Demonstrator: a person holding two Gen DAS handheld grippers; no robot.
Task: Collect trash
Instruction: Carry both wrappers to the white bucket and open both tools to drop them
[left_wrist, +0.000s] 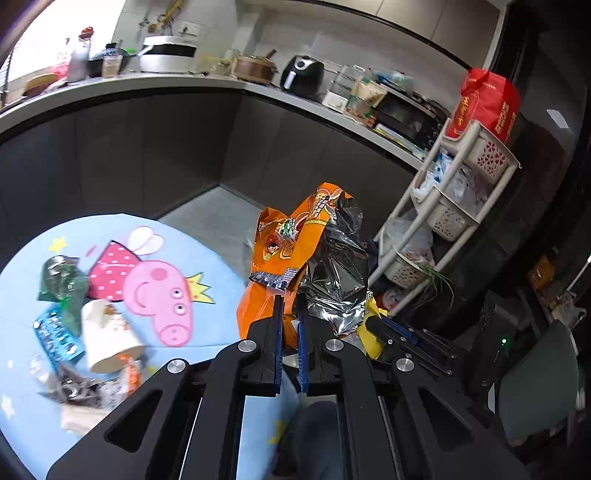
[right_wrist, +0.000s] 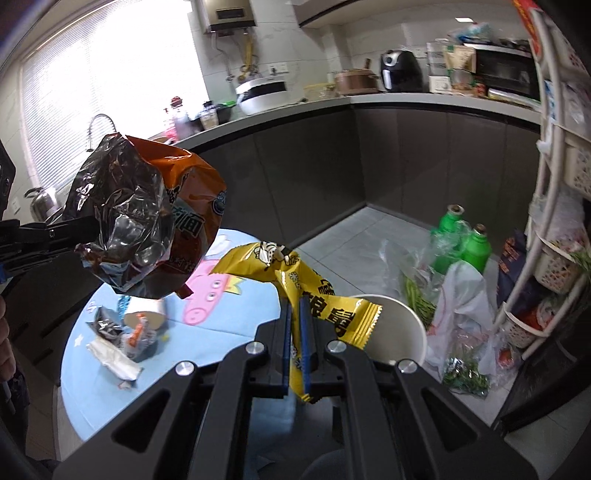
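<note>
the orange noodle wrapper (left_wrist: 284, 251), foil lining showing, was pinched low down in the left hand-held gripper (left_wrist: 290, 314), whose blue-padded jaws were nearly closed on it, and it hung in the air off the edge of the round bench (left_wrist: 218, 258) with the pig cartoon cloth. the yellow snack wrapper (right_wrist: 317, 295) was clamped in the right hand-held gripper (right_wrist: 295, 314), jaws drawn in tight, and it hung just above the rim of a white paper tub (right_wrist: 402, 328) that stood beside the bench. judging by this, two pieces were picked up but neither had been dropped yet; the tub looked like the likely place for them, though that was only a guess.

most of the work seemed left. on the bench, on the far side from the tub, lay a tipped white paper cup (left_wrist: 107, 339), a green crumpled wrapper (left_wrist: 61, 280), a blue packet (left_wrist: 55, 338), a crumpled paper napkin (right_wrist: 112, 358) and some small dark foil scraps (left_wrist: 74, 387), all close together.

further off from the bench, green bottles (right_wrist: 461, 240) and plastic bags sat on the floor by a white basket rack (left_wrist: 454, 206).
</note>
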